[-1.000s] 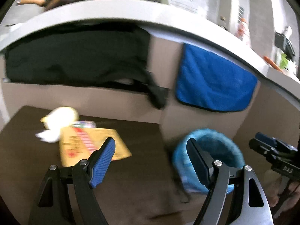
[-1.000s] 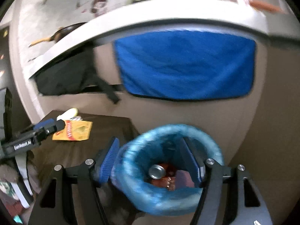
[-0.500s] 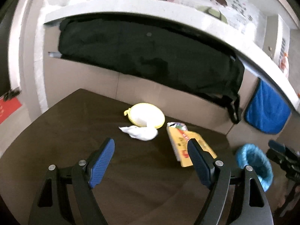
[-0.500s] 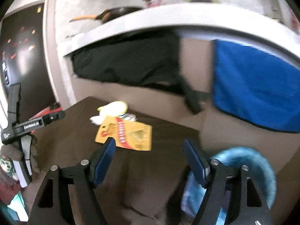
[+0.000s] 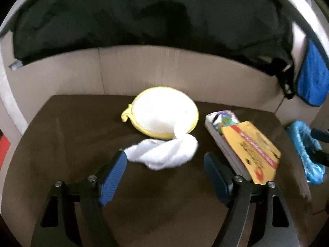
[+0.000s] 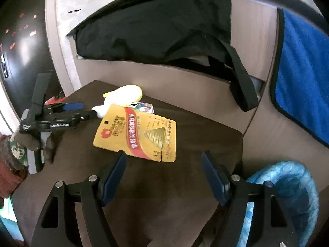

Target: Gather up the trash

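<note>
Reaching for trash
Left tongs [image 5: 163,163] closing, empty, around tissue [image 5: 162,153]; right tongs [image 6: 163,164] wide near card [image 6: 136,132]; next, pinch tissue

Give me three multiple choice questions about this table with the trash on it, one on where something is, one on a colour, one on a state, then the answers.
1. Where is the crumpled white tissue?
A. in the bin
B. on the table in front of the yellow-rimmed sponge
C. on the yellow card

2. What colour is the liner of the bin?
A. light blue
B. black
C. red

3. What is between the fingers of the right gripper?
A. the yellow card
B. a can
C. nothing

Answers:
1 B, it lies on the dark table against the sponge's near edge.
2 A, the liner is light blue.
3 C, the fingers stand apart over bare table, short of the card.
</note>
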`<action>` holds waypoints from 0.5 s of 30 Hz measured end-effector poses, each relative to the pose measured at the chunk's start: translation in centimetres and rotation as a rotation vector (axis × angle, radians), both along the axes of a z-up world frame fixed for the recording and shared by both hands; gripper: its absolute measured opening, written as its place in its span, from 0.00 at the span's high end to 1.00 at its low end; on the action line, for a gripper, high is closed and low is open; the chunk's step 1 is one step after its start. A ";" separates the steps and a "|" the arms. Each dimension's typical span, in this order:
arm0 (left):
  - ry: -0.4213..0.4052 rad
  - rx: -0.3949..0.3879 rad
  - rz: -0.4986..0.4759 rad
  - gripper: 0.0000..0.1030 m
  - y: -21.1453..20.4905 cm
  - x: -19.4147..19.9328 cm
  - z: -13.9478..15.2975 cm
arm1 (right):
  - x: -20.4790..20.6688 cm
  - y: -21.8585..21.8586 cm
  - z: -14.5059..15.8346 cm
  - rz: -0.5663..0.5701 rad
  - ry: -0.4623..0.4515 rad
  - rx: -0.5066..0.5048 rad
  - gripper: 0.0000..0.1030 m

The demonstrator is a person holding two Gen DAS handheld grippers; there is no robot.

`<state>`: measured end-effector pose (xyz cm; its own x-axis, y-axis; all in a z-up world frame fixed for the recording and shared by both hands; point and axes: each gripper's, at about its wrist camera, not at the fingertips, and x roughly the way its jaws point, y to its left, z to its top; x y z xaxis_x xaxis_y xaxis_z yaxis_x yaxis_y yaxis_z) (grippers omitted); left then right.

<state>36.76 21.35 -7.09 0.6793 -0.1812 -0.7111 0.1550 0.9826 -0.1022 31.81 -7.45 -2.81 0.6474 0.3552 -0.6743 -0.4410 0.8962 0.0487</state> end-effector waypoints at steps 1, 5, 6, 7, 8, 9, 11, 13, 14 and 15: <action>0.024 0.006 -0.012 0.31 -0.3 0.8 -0.3 | 0.3 0.0 -0.1 0.000 0.004 0.005 0.30; 0.061 0.061 -0.052 0.56 -1.7 1.9 -0.9 | 1.5 0.8 -0.5 0.022 0.016 0.009 0.30; 0.065 0.078 -0.056 0.70 -2.0 1.9 -1.0 | 1.9 1.2 -0.6 0.030 0.020 0.010 0.30; 0.060 0.081 -0.047 0.74 -2.0 1.6 -1.0 | 2.0 1.5 -0.6 0.034 0.024 0.012 0.30; 0.057 0.068 -0.033 0.76 -1.9 1.1 -1.0 | 2.3 1.9 -0.5 0.042 0.027 0.019 0.30; 0.058 0.038 -0.020 0.76 -1.6 0.5 -0.7 | 2.5 2.2 -0.5 0.048 0.029 0.023 0.30; 0.051 -0.005 0.003 0.77 -1.0 -1.4 -0.1 | 2.9 3.0 -0.4 0.068 0.032 0.026 0.30; 0.034 -0.038 0.036 0.77 -0.4 -3.6 0.8 | 3.4 4.3 -0.5 0.098 0.036 0.021 0.30; 0.020 -0.061 0.062 0.77 0.1 -4.9 1.2 | 3.8 4.9 -0.4 0.111 0.038 0.019 0.30; 0.004 -0.083 0.095 0.77 0.5 -6.2 1.6 | 4.5 5.8 -0.4 0.125 0.039 0.013 0.30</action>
